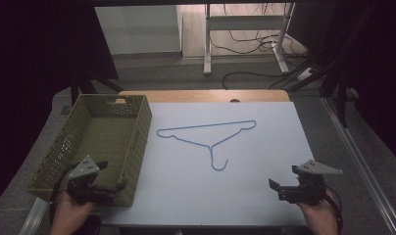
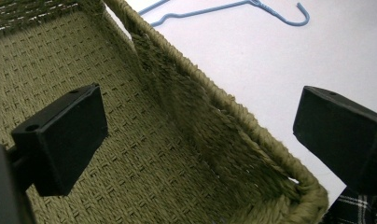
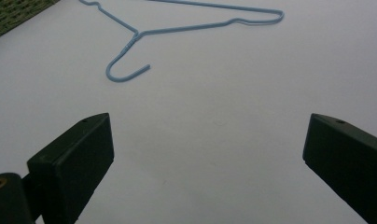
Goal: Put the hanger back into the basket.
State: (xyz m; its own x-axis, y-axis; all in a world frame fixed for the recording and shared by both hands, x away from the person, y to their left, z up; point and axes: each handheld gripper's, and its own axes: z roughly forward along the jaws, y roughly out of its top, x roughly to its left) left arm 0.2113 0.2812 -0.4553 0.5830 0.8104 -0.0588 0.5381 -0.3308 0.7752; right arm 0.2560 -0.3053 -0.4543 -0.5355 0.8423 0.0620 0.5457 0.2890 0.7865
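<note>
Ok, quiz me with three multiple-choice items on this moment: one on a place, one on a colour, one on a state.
1. Where does the hanger lie?
A. in the basket
B. on the white table top
C. in a claw

2. What colour is the hanger?
A. red
B. blue
C. black

3. How is the right claw?
A. open, holding nothing
B. shut on the hanger
C. shut on the basket rim

Key: 1 B, it lies flat on the table top beside the basket. 2 B, the wire is blue. 3 A, its jaws stand apart over bare surface.
</note>
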